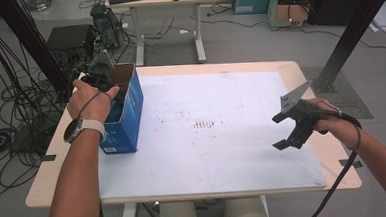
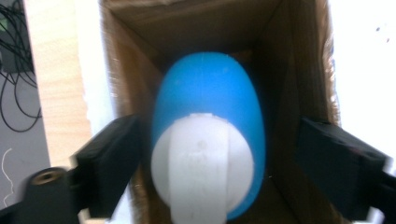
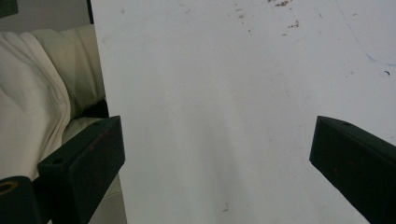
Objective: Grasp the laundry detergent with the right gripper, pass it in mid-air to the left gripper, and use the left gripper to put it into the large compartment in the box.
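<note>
Hidden parts: in the high view the left tongs (image 1: 111, 95) are reaching into the open top of the blue box (image 1: 126, 117), and the hand (image 1: 88, 100) and box wall are covering their tips; the box floor is lying in shadow.
Blur: the left gripper view is smearing at the edges, so the white piece (image 2: 201, 163) on the blue object (image 2: 210, 116) is hard to identify; it is possibly a cap or handle.
Left tongs: standing open, the jaws clear of the blue object on either side and pressing on nothing.
Right tongs (image 1: 288, 129): hanging wide open above the right part of the white board (image 1: 223, 152), gripping nothing.
Object position: the blue object is lying inside the box, directly between and just beyond the left jaws, well apart from the right tongs.
Box position: standing upright near the left edge of the surface (image 1: 49, 181), on the edge of the white board.
Materials: the box is showing brown corrugated cardboard inside and glossy blue print outside; the object is looking smooth, rounded and egg-like, apparently plastic; the board is appearing matt with faint dark scuffs near its middle; the surface is showing pale wood at its rim.
Cut off: the person's forearms are running out of the bottom of the high view.
</note>
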`<control>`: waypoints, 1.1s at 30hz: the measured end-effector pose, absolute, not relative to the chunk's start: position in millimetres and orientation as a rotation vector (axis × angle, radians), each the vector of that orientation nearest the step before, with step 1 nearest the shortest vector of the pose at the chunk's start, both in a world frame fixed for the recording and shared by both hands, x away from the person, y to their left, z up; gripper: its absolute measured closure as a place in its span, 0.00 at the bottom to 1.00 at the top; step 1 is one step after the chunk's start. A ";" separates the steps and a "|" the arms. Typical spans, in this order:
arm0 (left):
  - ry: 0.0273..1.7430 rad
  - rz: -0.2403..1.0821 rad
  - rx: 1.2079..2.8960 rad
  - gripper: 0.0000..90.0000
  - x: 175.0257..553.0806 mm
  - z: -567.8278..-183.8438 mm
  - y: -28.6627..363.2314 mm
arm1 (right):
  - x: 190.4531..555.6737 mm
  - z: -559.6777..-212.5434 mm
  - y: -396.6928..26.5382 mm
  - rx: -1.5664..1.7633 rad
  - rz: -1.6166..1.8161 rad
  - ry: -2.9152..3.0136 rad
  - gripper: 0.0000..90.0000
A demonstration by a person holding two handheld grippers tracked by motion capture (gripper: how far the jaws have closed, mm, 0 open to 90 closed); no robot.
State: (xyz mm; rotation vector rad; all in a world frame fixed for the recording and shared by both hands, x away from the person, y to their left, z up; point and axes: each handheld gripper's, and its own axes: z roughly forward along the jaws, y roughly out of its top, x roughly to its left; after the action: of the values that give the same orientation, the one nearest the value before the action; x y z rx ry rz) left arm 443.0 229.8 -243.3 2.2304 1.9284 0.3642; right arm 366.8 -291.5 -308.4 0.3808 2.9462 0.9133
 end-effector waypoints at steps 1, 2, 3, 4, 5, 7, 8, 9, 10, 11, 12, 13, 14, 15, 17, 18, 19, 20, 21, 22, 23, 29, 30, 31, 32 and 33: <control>1.915 0.366 2.231 0.16 442.1 -239.0 230.6 | 366.7 -307.9 -291.4 0.380 0.911 2.946 0.04; 1.906 0.369 2.227 0.15 441.3 -235.7 230.7 | 366.7 -307.5 -291.3 0.376 0.914 2.945 0.04; 1.888 0.367 2.229 0.15 440.3 -231.0 231.2 | 366.8 -306.7 -291.5 0.371 0.907 2.948 0.04; 1.869 0.373 2.235 0.14 439.2 -226.1 231.4 | 366.7 -306.1 -291.7 0.371 0.904 2.947 0.04; 1.858 0.391 2.228 0.12 437.5 -220.3 230.2 | 366.3 -306.0 -291.8 0.378 0.909 2.942 0.04; 1.823 0.401 2.227 0.11 434.6 -209.0 228.9 | 366.2 -304.9 -292.2 0.379 0.906 2.942 0.04; 1.803 0.412 2.232 0.10 433.0 -202.8 227.8 | 366.1 -304.3 -292.3 0.379 0.904 2.941 0.04; 1.788 0.422 2.232 0.10 431.8 -198.0 227.2 | 366.0 -303.8 -292.4 0.380 0.906 2.939 0.04; 1.767 0.421 2.230 0.09 430.1 -191.5 226.0 | 366.0 -303.5 -292.4 0.381 0.906 2.938 0.04; 1.746 0.426 2.233 0.09 428.4 -185.2 224.1 | 366.0 -302.9 -292.4 0.378 0.904 2.938 0.04; 1.726 0.430 2.239 0.09 426.7 -178.9 222.0 | 366.0 -302.5 -292.4 0.374 0.904 2.937 0.04; 1.693 0.446 2.252 0.09 424.5 -170.9 219.5 | 365.8 -302.0 -292.3 0.378 0.903 2.937 0.04; 1.677 0.460 2.248 0.08 423.0 -166.8 217.2 | 365.7 -300.9 -292.4 0.379 0.895 2.939 0.04; 1.655 0.465 2.257 0.08 421.1 -161.1 214.4 | 366.4 -300.8 -292.3 0.361 0.901 2.936 0.04; 1.600 0.471 2.286 0.08 417.6 -150.5 208.8 | 366.3 -299.7 -292.5 0.366 0.895 2.938 0.04; 1.575 0.475 2.296 0.08 415.7 -145.9 205.5 | 366.0 -299.9 -292.4 0.371 0.904 2.933 0.04; 1.544 0.480 2.307 0.08 413.3 -140.7 201.2 | 366.0 -299.4 -292.4 0.368 0.902 2.933 0.04; 1.520 0.478 2.315 0.08 411.3 -137.0 197.5 | 366.2 -299.0 -292.5 0.364 0.901 2.931 0.04; 1.491 0.475 2.328 0.08 409.8 -133.4 194.3 | 366.4 -298.7 -292.6 0.363 0.903 2.931 0.04; 1.473 0.467 2.334 0.08 408.5 -131.0 192.0 | 366.5 -298.5 -292.8 0.367 0.904 2.931 0.04; 1.450 0.468 2.344 0.08 407.0 -128.4 188.5 | 366.7 -298.1 -293.0 0.368 0.901 2.930 0.04; 1.288 0.438 2.432 0.08 399.5 -120.9 163.0 | 367.2 -296.7 -292.9 0.369 0.909 2.928 0.04; 1.262 0.433 2.447 0.08 398.6 -120.1 159.9 | 367.3 -296.7 -292.8 0.367 0.910 2.926 0.04; 1.239 0.429 2.454 0.08 397.3 -120.1 155.2 | 367.3 -296.7 -292.9 0.367 0.910 2.927 0.04; 1.197 0.420 2.481 0.08 396.2 -120.3 150.0 | 367.4 -296.6 -292.9 0.368 0.911 2.926 0.04; 1.172 0.415 2.499 0.08 395.5 -120.4 147.0 | 367.4 -296.7 -293.2 0.367 0.910 2.925 0.04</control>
State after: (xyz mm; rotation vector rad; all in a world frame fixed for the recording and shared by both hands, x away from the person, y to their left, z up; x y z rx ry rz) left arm 395.5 147.0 -120.4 2.4989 1.1723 0.4149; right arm 367.4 -293.2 -296.7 0.3674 2.9245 0.9095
